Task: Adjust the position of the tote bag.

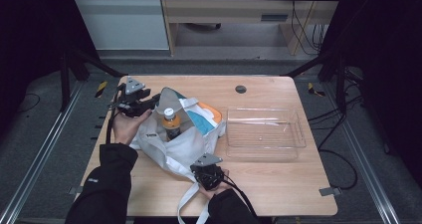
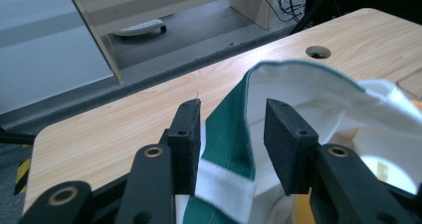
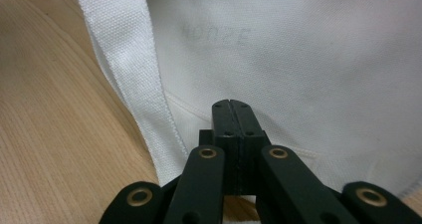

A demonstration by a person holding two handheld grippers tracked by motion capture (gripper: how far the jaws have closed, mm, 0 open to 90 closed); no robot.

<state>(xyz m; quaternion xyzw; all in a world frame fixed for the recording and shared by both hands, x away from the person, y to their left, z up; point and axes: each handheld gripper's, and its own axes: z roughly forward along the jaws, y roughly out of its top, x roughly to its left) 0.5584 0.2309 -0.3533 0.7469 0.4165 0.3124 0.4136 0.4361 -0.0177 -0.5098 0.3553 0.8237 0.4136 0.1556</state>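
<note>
Two tongs at tote bag [image 1: 171, 144], left tongs [image 2: 233, 134] straddling rim, right tongs [image 3: 233, 115] pinching cloth

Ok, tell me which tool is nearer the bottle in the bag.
Left. The left tool sits at the bag's open rim just beside the bottle, jaws apart around the green-edged fabric. The right tool is at the bag's near edge, farther off.

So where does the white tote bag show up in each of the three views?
High view: the tote bag lies left of centre on the table, a bottle inside.
Left gripper view: its green-edged rim sits between the open jaws.
Right gripper view: white cloth beyond the shut claw.
Shared landmark: the wooden tabletop.
</note>
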